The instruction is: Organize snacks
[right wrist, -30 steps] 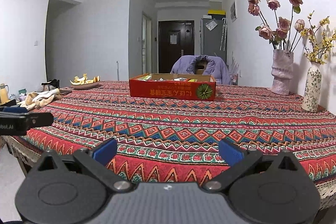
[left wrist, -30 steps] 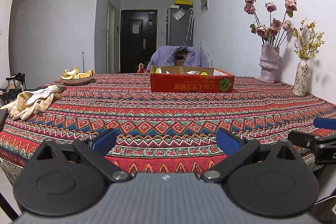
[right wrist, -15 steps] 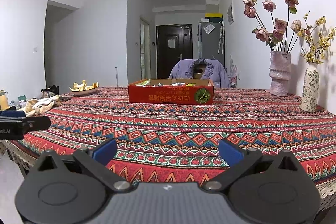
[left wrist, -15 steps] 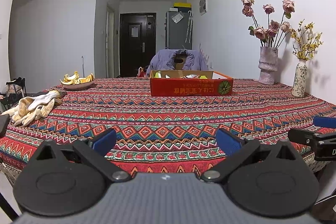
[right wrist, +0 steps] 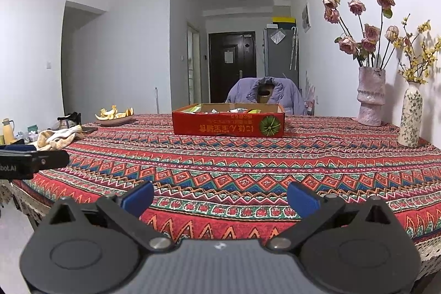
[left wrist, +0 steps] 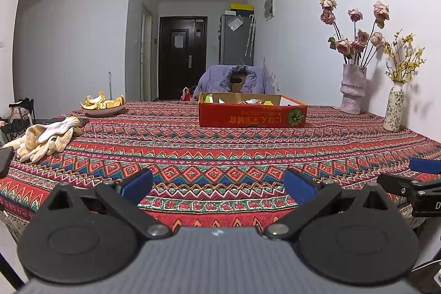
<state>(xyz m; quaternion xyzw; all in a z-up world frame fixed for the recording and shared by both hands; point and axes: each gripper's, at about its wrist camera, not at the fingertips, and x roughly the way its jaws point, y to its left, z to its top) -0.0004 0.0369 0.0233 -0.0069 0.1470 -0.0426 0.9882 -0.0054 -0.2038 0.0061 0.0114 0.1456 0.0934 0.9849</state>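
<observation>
The left gripper (left wrist: 217, 182) hangs at the near edge of the table (left wrist: 220, 150), its blue pads (left wrist: 136, 181) spread wide with nothing between them. The right gripper (right wrist: 220, 196) hangs beside it at the same edge, pads (right wrist: 301, 199) likewise spread and empty. Each shows in the other's view: the right one's finger at the right border of the left view, the left one's at the left border of the right view.

The red box (left wrist: 252, 115) sits on the patterned cloth toward the far edge, about midway across and well apart from both grippers. Snack packets (left wrist: 252, 102) lie inside; only their tops clear the wall, so I cannot tell them apart.

Toward the far left corner a plate (left wrist: 103, 110) holds fruit peels. Nearer, by the left edge, lies a heap of gloves (left wrist: 45, 138). Along the right edge, by the wall, stand a pink vase (left wrist: 352, 88) of roses and, nearer, a slim patterned vase (left wrist: 394, 109) of yellow sprigs. Behind the far edge a chair draped with a purple jacket (left wrist: 237, 80) faces the table.
</observation>
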